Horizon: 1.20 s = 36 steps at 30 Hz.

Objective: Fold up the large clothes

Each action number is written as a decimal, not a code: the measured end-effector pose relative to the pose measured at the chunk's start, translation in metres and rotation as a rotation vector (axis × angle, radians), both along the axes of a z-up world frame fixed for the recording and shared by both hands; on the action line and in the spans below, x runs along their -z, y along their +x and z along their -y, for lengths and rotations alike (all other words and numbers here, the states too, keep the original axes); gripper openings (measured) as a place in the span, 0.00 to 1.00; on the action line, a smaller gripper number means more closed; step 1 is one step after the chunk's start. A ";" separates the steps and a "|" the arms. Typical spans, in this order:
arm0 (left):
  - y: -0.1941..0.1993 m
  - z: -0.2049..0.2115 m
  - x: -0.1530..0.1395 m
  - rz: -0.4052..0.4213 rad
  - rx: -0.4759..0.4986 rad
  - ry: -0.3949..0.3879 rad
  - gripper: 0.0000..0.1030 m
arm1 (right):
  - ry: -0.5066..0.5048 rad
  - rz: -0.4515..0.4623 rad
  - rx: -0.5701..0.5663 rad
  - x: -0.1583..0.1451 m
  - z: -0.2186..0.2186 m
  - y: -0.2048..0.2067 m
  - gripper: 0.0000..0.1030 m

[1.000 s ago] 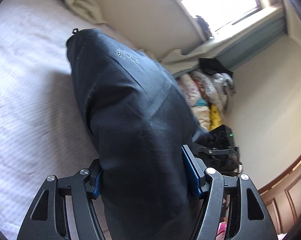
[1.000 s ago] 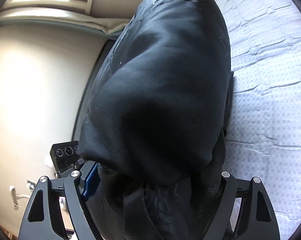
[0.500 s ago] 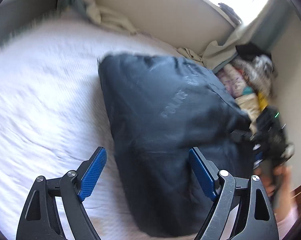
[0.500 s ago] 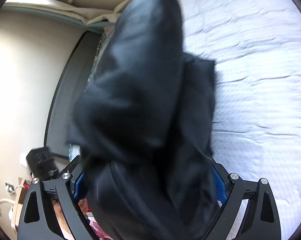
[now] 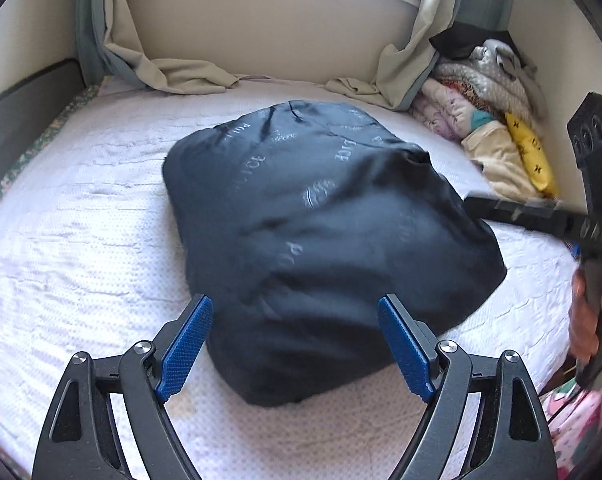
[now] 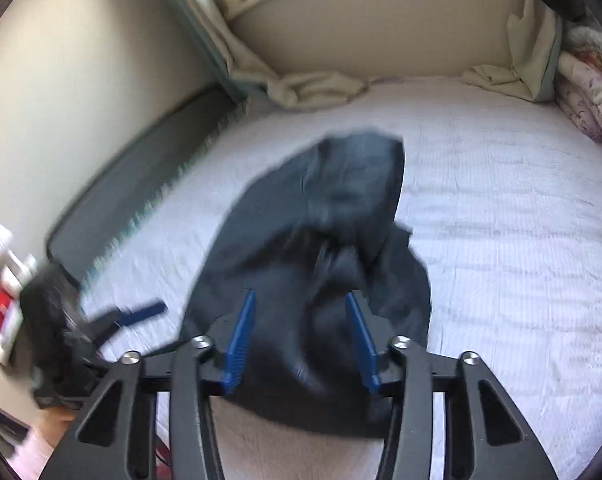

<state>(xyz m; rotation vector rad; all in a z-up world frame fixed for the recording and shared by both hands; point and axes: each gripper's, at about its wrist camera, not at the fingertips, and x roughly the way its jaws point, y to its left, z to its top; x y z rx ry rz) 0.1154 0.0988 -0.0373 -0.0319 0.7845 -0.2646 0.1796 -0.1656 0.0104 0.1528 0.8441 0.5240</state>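
my left gripper [image 5: 295, 350] hangs above the near edge of the folded dark garment [image 5: 321, 240], its blue pads spread wide and gripping nothing. the garment lies in a puffy bundle on the white bedspread [image 5: 81, 240], faint lettering across it. my right gripper [image 6: 299, 338] is closing, its jaws about half apart; the dark cloth shows between the pads, but that view is blurred, so i can't tell whether they press on it. a stack of folded clothes [image 5: 489, 120] sits in the far right corner.
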 end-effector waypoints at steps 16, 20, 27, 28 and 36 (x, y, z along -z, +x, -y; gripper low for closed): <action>-0.088 0.019 0.003 0.119 -0.167 0.136 0.99 | -0.162 0.025 0.164 0.052 -0.009 -0.117 1.00; -0.096 0.020 0.007 0.089 -0.199 0.130 0.99 | -0.213 0.045 0.195 0.052 -0.011 -0.132 1.00; -0.113 0.024 0.009 0.102 -0.262 0.150 0.99 | -0.272 0.105 0.259 0.049 -0.005 -0.154 1.00; -0.114 0.024 0.009 0.107 -0.266 0.153 0.99 | -0.268 0.105 0.265 0.048 -0.003 -0.157 1.00; -0.120 0.026 0.010 0.125 -0.272 0.179 0.99 | -0.275 0.125 0.285 0.046 0.003 -0.166 1.00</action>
